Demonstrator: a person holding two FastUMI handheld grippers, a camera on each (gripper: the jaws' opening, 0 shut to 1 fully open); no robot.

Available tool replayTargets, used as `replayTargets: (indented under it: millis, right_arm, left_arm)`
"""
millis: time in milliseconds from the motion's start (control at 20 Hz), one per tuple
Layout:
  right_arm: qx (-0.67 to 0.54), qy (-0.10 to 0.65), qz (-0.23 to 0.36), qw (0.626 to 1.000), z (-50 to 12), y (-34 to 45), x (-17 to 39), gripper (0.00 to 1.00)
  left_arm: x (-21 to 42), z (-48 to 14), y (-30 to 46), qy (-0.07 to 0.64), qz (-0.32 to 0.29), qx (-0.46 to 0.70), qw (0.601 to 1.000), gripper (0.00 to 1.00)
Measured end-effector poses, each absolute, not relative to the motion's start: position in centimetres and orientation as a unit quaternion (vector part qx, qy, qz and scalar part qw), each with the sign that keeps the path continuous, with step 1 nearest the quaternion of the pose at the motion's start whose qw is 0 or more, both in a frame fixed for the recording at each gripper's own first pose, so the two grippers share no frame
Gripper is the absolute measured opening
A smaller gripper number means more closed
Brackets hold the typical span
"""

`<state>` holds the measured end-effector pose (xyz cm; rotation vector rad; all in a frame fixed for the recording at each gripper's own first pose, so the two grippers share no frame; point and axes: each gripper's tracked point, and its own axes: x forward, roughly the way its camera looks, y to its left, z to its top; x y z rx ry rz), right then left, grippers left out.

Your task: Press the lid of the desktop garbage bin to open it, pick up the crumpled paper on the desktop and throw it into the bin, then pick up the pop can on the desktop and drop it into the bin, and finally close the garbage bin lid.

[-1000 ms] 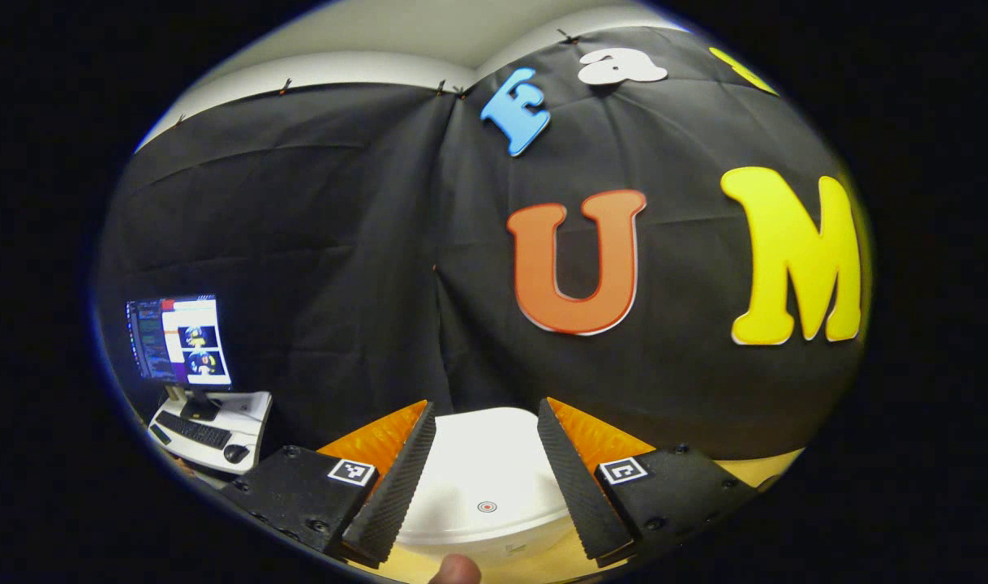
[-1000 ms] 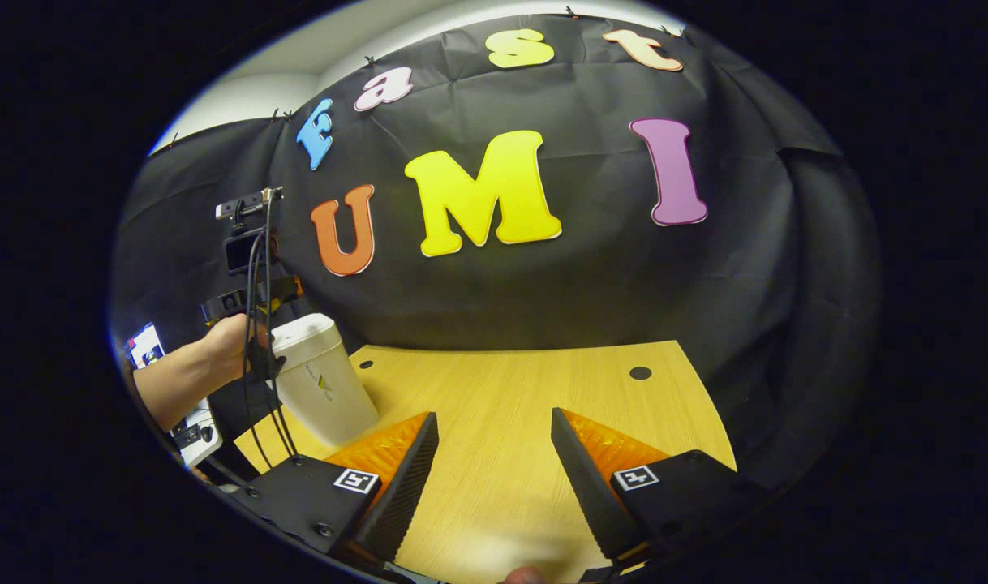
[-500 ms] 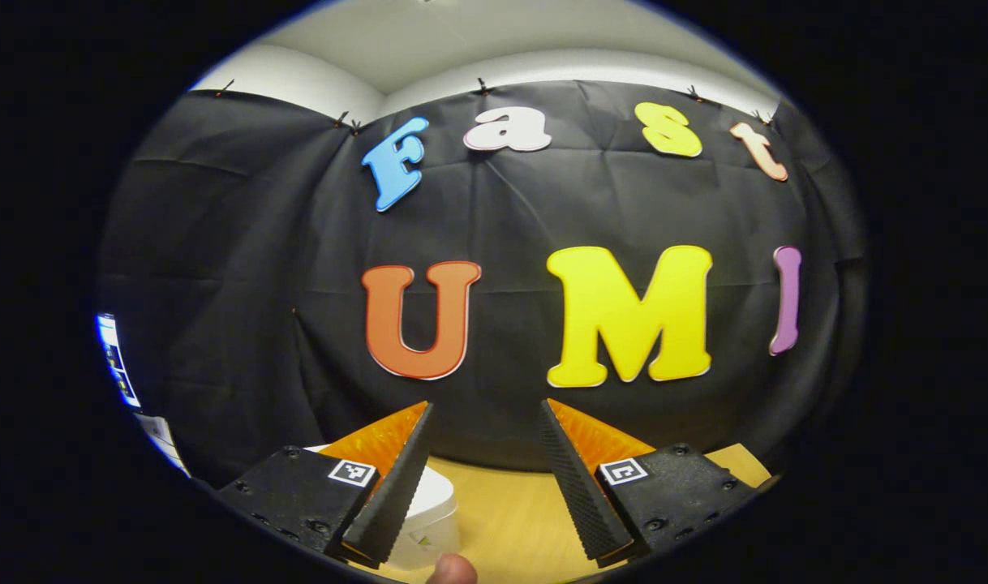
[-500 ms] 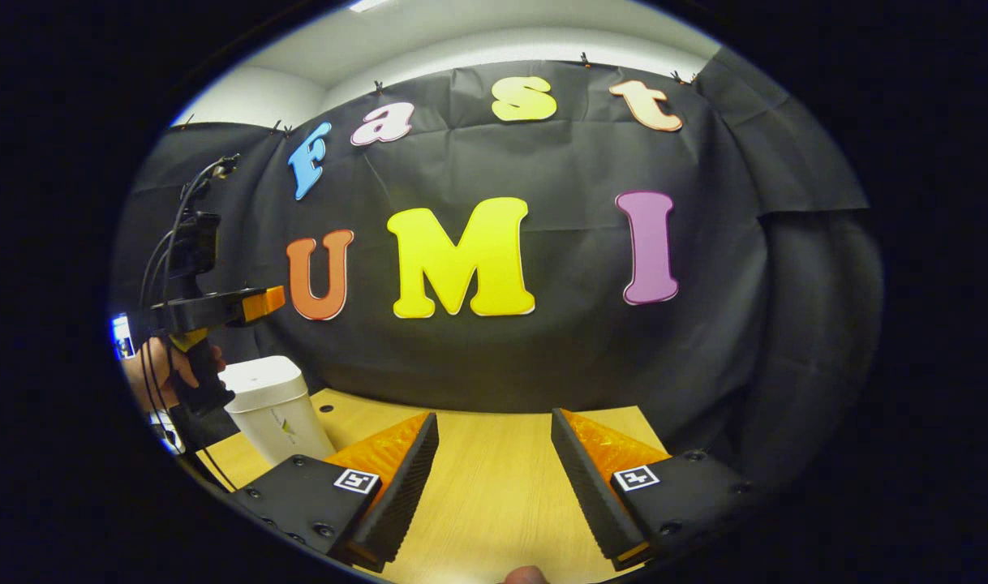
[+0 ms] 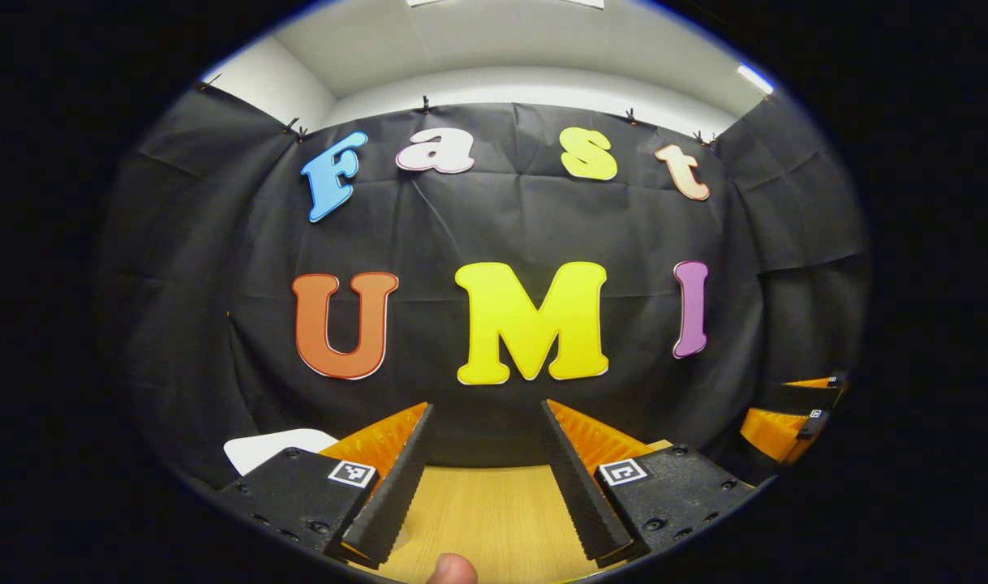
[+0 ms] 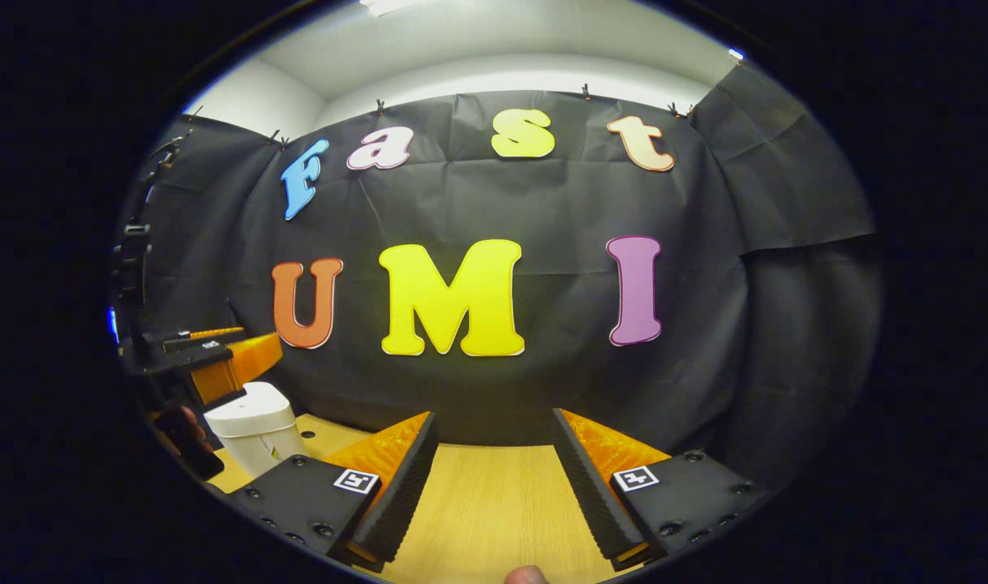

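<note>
Over on the left of the right gripper view sits the bin (image 6: 251, 426), lid down, so closing looks done to me. Left tool (image 5: 482, 478) and right tool (image 6: 494, 483) both gape wide, holding nothing. Bare surface (image 6: 486, 503) ahead, plenty of room to pull away.

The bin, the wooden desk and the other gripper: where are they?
bin (image 6: 247, 408): right gripper view, on its closed lid.
desk (image 6: 494, 503): right gripper view, bare wood.
left gripper (image 6: 218, 361): right gripper view, its front part.
</note>
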<state>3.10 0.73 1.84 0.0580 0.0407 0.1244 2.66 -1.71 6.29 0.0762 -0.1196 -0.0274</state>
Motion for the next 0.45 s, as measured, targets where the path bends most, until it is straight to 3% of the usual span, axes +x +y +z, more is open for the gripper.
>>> replayTargets:
  millis: [450]
  right_arm:
    - [0.025,0.005,0.07,0.997,2.9,2.4,3.0,0.87]
  left_arm:
    - [1.0,5.3,-3.7,-0.046,-0.034,0.045,0.997,0.84]
